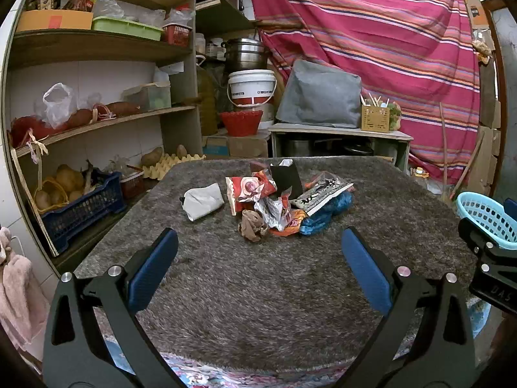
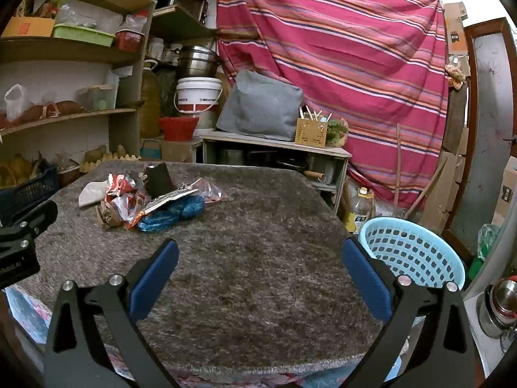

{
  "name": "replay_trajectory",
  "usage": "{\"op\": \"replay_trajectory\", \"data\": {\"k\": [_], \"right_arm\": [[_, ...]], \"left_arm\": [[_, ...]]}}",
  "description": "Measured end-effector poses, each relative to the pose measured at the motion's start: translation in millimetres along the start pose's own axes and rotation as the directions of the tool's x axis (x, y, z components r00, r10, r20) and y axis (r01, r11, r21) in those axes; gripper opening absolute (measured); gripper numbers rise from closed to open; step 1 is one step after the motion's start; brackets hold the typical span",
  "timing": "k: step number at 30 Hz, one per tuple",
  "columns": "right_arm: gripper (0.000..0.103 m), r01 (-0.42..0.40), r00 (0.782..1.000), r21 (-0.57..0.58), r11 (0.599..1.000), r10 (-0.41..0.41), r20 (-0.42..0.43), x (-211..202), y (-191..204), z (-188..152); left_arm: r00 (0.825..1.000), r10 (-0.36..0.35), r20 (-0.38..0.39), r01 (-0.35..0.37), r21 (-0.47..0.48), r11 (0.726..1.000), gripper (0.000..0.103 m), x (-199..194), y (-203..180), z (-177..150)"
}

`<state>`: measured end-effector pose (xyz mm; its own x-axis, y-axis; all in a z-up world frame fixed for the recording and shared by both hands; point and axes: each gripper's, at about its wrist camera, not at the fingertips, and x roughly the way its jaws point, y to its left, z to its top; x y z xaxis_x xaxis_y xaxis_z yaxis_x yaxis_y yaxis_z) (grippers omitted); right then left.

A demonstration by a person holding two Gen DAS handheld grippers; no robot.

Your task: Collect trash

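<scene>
A pile of trash (image 1: 274,200) lies at the far middle of the grey shaggy table cover (image 1: 258,274): a white crumpled paper (image 1: 203,201), red snack wrappers (image 1: 250,190), a black carton (image 1: 286,177), a brown paper ball (image 1: 252,225) and a blue plastic bag (image 1: 323,215). The pile also shows in the right wrist view (image 2: 148,200), far left. My left gripper (image 1: 258,249) is open and empty, short of the pile. My right gripper (image 2: 258,255) is open and empty over the table. A light blue perforated basket (image 2: 413,252) stands off the table's right edge.
Wooden shelves (image 1: 97,119) with potatoes, a blue crate and bags stand on the left. A low cabinet (image 1: 339,135) with a grey bag, a white bucket (image 1: 252,85) and a red basket is behind the table. A striped red cloth (image 1: 371,32) hangs at the back.
</scene>
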<state>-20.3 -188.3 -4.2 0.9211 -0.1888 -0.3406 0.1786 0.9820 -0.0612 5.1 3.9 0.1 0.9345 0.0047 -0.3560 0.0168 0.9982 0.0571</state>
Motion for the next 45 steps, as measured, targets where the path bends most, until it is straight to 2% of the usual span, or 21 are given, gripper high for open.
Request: {"op": "replay_trajectory", "data": {"k": [13, 23, 45], "right_arm": [[0.099, 0.0, 1.0, 0.001, 1.0, 0.0, -0.005, 4, 1, -2], [0.099, -0.002, 1.0, 0.002, 1.0, 0.002, -0.008, 4, 1, -2], [0.099, -0.002, 1.0, 0.0, 1.0, 0.002, -0.009, 4, 0, -2]], "left_arm": [[1.0, 0.005, 0.004, -0.005, 0.003, 1.0, 0.098, 6, 4, 5], [1.0, -0.001, 0.005, 0.001, 0.002, 1.0, 0.098, -3, 8, 9], [1.0, 0.001, 0.007, -0.001, 0.005, 1.0, 0.098, -2, 4, 4]]}}
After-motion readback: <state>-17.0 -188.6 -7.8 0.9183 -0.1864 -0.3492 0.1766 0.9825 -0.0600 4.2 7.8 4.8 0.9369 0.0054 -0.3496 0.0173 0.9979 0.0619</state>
